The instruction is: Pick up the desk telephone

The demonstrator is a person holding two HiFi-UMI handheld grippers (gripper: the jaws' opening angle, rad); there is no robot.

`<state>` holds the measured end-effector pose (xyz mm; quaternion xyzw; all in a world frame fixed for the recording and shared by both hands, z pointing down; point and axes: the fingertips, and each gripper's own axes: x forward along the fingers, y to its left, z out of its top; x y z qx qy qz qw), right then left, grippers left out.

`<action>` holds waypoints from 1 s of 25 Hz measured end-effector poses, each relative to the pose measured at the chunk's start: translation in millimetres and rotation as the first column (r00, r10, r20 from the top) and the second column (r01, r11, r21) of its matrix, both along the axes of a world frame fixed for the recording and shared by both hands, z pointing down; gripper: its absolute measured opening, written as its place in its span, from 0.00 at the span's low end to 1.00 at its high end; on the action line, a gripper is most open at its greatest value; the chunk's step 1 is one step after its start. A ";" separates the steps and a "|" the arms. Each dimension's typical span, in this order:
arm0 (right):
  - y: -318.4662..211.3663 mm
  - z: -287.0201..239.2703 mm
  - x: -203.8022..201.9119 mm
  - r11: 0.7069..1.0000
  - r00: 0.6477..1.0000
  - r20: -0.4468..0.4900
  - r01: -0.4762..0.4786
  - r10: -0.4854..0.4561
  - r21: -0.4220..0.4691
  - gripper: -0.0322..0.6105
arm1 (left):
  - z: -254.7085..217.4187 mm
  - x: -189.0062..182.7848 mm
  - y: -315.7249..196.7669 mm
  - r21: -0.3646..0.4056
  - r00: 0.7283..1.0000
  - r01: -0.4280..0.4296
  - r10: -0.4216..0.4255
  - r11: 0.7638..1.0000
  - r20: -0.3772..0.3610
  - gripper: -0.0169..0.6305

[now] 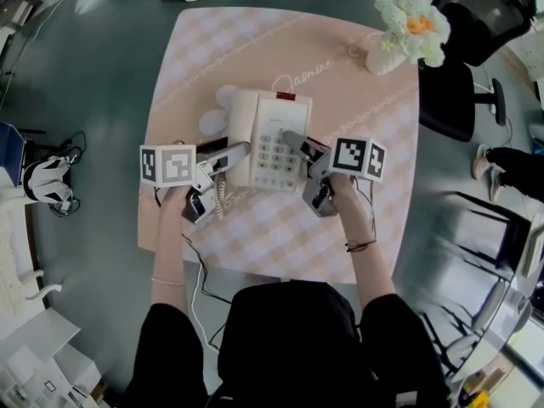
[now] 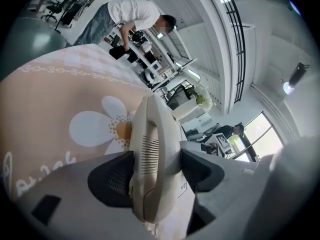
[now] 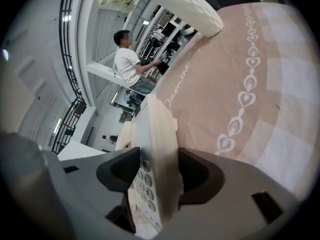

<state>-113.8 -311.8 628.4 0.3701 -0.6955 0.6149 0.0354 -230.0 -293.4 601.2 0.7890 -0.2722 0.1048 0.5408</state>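
Observation:
A cream desk telephone (image 1: 279,143) rests on the pink checked tablecloth (image 1: 357,202), its handset (image 1: 240,130) in the cradle on the left side. My left gripper (image 1: 228,156) straddles the handset (image 2: 152,154) from the near end; in the left gripper view (image 2: 157,173) the black pads (image 2: 112,179) stand wide on both sides, close against it. My right gripper (image 1: 301,149) straddles the base's right edge. The phone (image 3: 156,144) stands edge-on between the wide jaws of the right gripper (image 3: 157,176), keypad toward the left pad. Both grippers look open around the phone.
A coiled cord (image 1: 223,195) hangs off the phone toward the table's near edge. A white vase of flowers (image 1: 410,25) stands at the far right corner. A black office chair (image 1: 476,24) is beyond it. People stand around the table's far side (image 2: 132,14).

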 end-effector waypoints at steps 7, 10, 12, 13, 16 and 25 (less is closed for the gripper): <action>0.8 -0.9 0.5 1.000 1.000 -0.011 -0.003 0.003 0.012 0.39 | -0.1 0.2 0.4 0.006 0.999 0.016 -0.016 1.000 0.035 0.46; -0.4 -2.0 2.5 0.999 1.000 -0.018 -0.013 0.014 0.029 0.39 | 0.3 0.9 0.8 -0.006 0.999 0.032 -0.031 0.999 0.035 0.46; -1.0 -2.6 3.5 0.999 1.000 -0.026 -0.011 0.012 0.043 0.39 | 0.2 1.9 2.3 -0.011 0.998 0.046 -0.045 0.999 0.031 0.46; -0.9 -2.9 3.6 0.999 1.000 -0.027 -0.006 0.007 0.047 0.39 | -0.1 2.2 3.3 -0.011 0.998 0.053 -0.053 0.999 0.030 0.46; 1.2 -4.9 4.8 0.999 1.000 -0.019 0.004 -0.003 0.051 0.39 | -2.9 3.7 6.3 -0.003 0.997 0.070 -0.070 0.998 0.035 0.46; 6.1 -20.0 8.0 0.997 1.000 0.013 0.002 -0.003 0.075 0.39 | -22.0 6.4 11.8 0.048 0.993 0.101 -0.104 0.994 0.047 0.46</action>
